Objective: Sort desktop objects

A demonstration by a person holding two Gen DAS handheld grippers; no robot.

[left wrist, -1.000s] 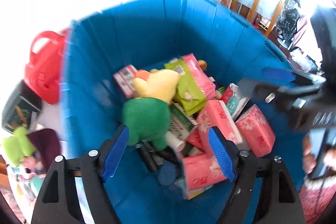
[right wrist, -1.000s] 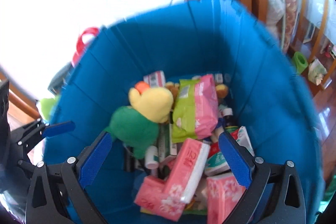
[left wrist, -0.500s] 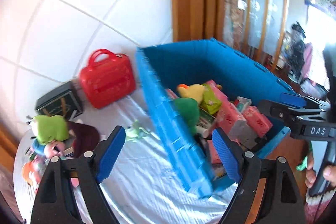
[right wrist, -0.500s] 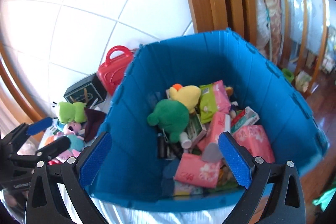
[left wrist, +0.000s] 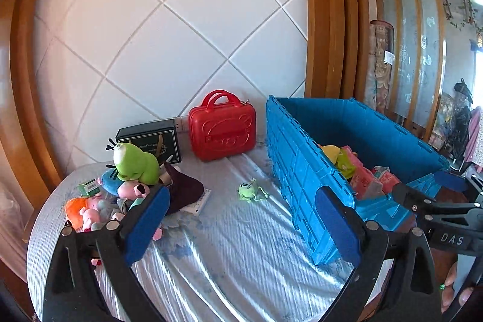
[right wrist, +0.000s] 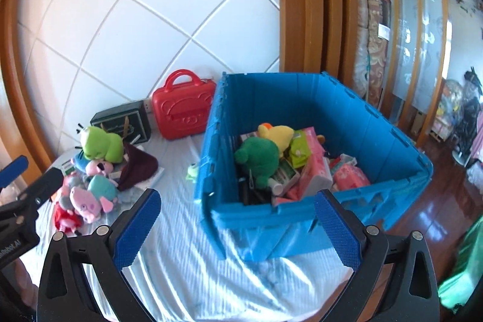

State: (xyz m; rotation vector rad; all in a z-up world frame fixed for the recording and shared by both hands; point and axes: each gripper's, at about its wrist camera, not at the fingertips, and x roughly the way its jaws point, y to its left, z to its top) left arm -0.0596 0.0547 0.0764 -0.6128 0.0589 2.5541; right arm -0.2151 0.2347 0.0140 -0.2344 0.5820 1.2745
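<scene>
Left gripper (left wrist: pixel 241 227) hanging over the pale blue striped tablecloth (left wrist: pixel 229 243), jaws opening and spread wide, nothing between the blue pads (left wrist: pixel 145 227); right gripper (right wrist: pixel 237 228) likewise spread wide and empty, poised above the cloth just before the near wall of the blue crate (right wrist: pixel 320 116). Crate standing on the right side of the table, open-topped, loaded with a green plush (right wrist: pixel 259 159) lying against a yellow plush (right wrist: pixel 279 133), a green-and-pink wipes pack (right wrist: pixel 302 147), several pink tissue packs (right wrist: pixel 350 174) and small boxes and tubes too jumbled to name. Left of the crate, on the cloth and apart from everything, a small green one-eyed figure (left wrist: pixel 249 191). Against the tiled wall, a red toy suitcase (left wrist: pixel 222 130) upright, with a black box (left wrist: pixel 149 141) just beside it on the left. Further left, near the table edge, a heap of soft toys: a lime green plush (left wrist: pixel 134 162) on top, a blue one (left wrist: pixel 110 181) and pink ones (left wrist: pixel 131 190) under it, an orange one (left wrist: pixel 75 208) at the outer edge, a dark maroon cloth (left wrist: pixel 184 189) touching the heap on the right, a small white card (left wrist: pixel 197 201) poking out beneath it. Fingers of a person (left wrist: pixel 449 288) just visible at the lower right of the left wrist view.
</scene>
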